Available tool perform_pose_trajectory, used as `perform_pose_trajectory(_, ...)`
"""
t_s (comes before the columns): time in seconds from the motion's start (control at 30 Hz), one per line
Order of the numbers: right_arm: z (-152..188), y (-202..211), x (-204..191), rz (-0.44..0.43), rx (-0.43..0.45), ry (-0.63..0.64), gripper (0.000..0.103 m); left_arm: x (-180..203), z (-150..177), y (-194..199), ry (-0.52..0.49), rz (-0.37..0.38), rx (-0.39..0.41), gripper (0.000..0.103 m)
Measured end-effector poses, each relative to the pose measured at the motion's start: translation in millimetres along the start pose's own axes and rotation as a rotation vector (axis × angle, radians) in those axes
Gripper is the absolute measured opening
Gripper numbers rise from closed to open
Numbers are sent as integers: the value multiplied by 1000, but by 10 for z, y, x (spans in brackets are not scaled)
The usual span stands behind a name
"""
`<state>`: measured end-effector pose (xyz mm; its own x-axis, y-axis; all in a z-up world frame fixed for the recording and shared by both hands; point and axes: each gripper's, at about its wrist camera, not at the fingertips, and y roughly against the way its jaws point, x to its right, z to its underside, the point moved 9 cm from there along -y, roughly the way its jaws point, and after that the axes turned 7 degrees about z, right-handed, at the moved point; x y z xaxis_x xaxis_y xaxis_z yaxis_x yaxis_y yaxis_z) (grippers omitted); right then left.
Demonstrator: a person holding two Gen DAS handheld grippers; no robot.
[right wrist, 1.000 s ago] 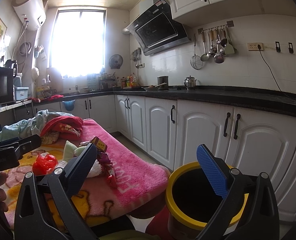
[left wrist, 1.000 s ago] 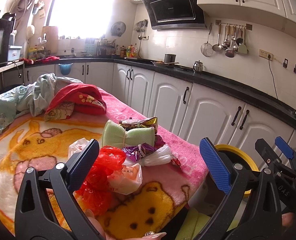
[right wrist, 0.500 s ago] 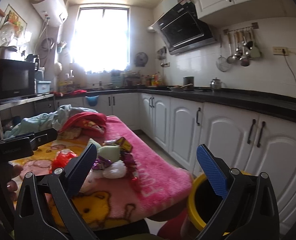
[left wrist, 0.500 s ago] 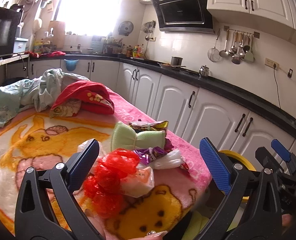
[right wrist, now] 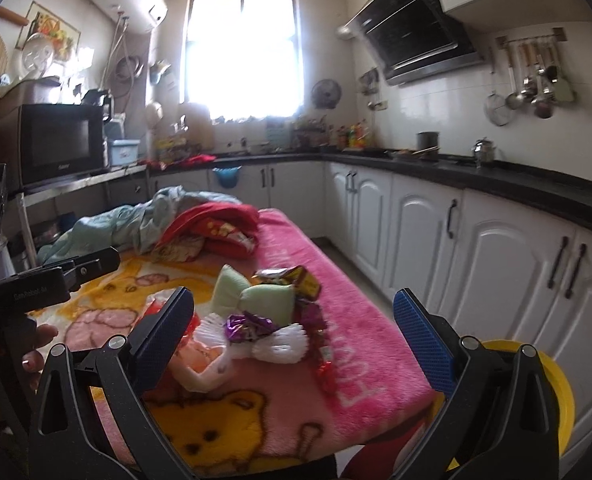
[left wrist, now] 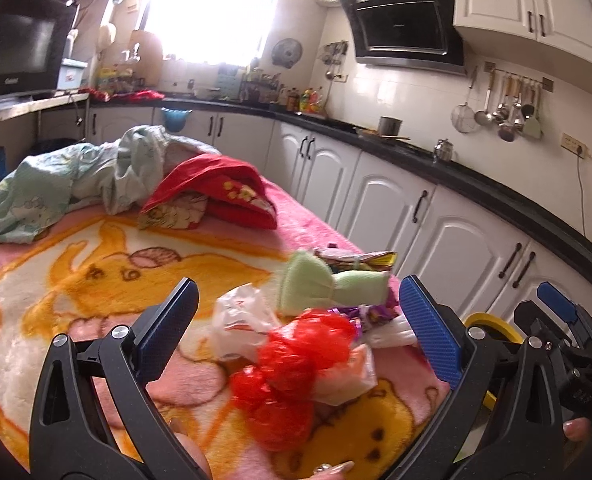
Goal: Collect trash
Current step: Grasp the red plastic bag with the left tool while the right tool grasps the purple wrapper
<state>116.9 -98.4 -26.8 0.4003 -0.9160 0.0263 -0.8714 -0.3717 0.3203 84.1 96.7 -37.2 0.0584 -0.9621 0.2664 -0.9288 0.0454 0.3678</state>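
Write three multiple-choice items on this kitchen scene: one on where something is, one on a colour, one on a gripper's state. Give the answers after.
1. Where does the trash bin stand?
A. on the blanket
B. on the floor off the blanket's near right corner
C. on the counter

2. What colour is the bin's rim?
A. yellow
B. green
C. white

3. How is the left gripper?
A. shut on the red plastic bag
B. shut on nothing
C. open, holding nothing

Answers: 1 B, it sits below the pink blanket edge. 2 A, its ring is yellow. 3 C, its fingers stand wide apart around the bag.
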Motion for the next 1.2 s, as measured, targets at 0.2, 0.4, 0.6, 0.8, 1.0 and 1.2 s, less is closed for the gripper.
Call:
perform_pose_trajectory(0.2,49,-397,-262,-84,-80,85,97,-249,62,-61,17,12,-39,92)
perform_pose_trajectory(0.4,166,-731,-490,-145,-170,178,76,-349,274,-237,66,95,-148,92)
perform_pose_trajectory(0.6,310,-1043,-510,-175,-275,189,57,-264,506,-401,71,174,-250,92)
perform_pose_trajectory(0.8,422,-1202,-521,-181,-306,217,39,-245,686,-550,117,232,-323,85)
perform_pose_trajectory(1.0,497,-1258,-592,-221,-329,209,12,-263,736,-583,153,258,-343,76)
perform_pose_trajectory(1.2,398,-1134,-579,-254,-293,159,9,-183,641,-587,129,281,-324,58)
